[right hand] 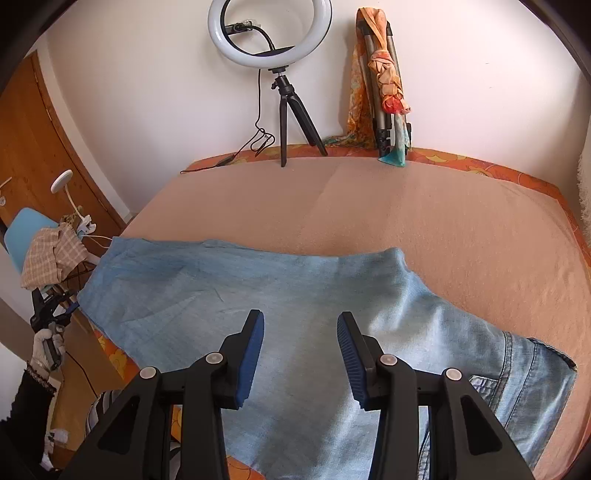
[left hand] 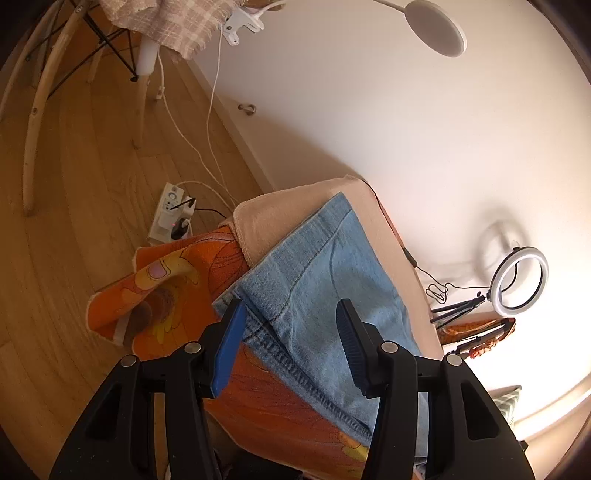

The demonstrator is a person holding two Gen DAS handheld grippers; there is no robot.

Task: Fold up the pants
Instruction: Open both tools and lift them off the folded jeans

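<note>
Light blue denim pants (right hand: 295,280) lie spread across the pink blanket (right hand: 443,221) on the bed, folded lengthwise, with the pocketed waist part at the lower right. My right gripper (right hand: 301,321) hovers over their middle, open, with nothing between its blue pads. In the left wrist view the pants (left hand: 325,266) end at the bed's corner, a stitched hem running along the edge. My left gripper (left hand: 291,325) stands open just above that end, holding nothing. From the right wrist view the left gripper (right hand: 72,309) shows at the far left, held by a gloved hand (right hand: 46,343).
An orange flowered sheet (left hand: 170,295) hangs off the bed corner. A ring light on a tripod (right hand: 269,33) and a folded tripod wrapped in a scarf (right hand: 384,85) stand at the wall. A power strip (left hand: 171,214) with cables lies on the wood floor beside a chair (right hand: 29,229).
</note>
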